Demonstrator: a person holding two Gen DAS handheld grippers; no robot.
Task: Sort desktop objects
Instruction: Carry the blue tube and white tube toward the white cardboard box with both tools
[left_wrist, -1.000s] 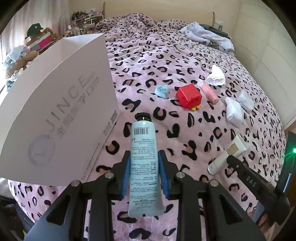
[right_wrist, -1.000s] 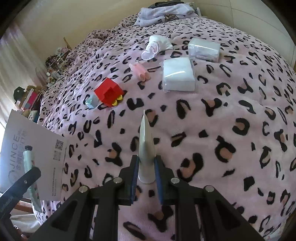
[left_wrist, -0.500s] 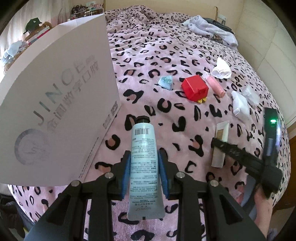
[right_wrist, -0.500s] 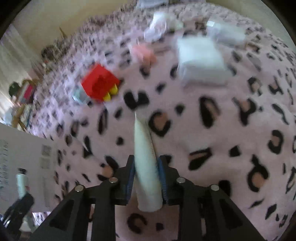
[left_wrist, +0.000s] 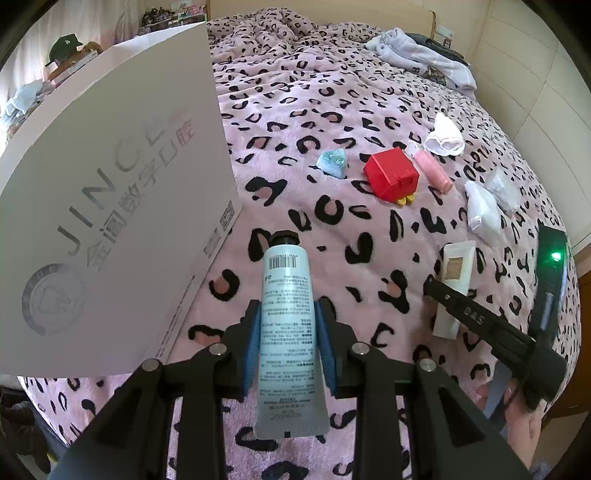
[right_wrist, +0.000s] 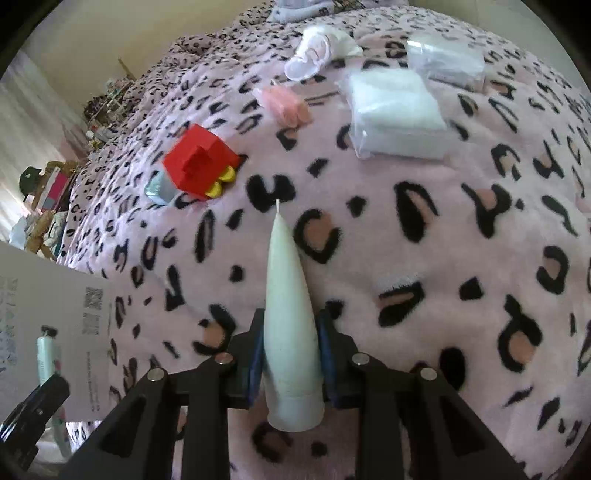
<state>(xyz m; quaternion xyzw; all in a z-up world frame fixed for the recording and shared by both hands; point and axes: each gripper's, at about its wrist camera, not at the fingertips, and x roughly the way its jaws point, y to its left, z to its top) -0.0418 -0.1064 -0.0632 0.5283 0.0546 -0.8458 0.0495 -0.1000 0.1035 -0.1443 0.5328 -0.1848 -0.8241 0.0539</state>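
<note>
Left wrist view: the left gripper (left_wrist: 288, 343) has its jaws pinched on a pale blue tube (left_wrist: 287, 325), blue pads pressed to both sides. The tube's long axis runs straight ahead, black cap pointing away, crimped end toward the camera, above the leopard-print bed (left_wrist: 332, 92). A white box (left_wrist: 110, 206) stands just left of it.

Only this view shows the cream tube (left_wrist: 453, 284) broadside, with its label, crossed by the right gripper's (left_wrist: 454, 308) black finger.

Right wrist view: the right gripper's jaws clamp that cream tube (right_wrist: 290, 332) edge-on, crimped tip pointing forward, round end toward the camera. It alone shows 2 clear packets (right_wrist: 397, 114) broadside. A red block (right_wrist: 199, 164) and pink tube (right_wrist: 286, 105) lie ahead.
</note>
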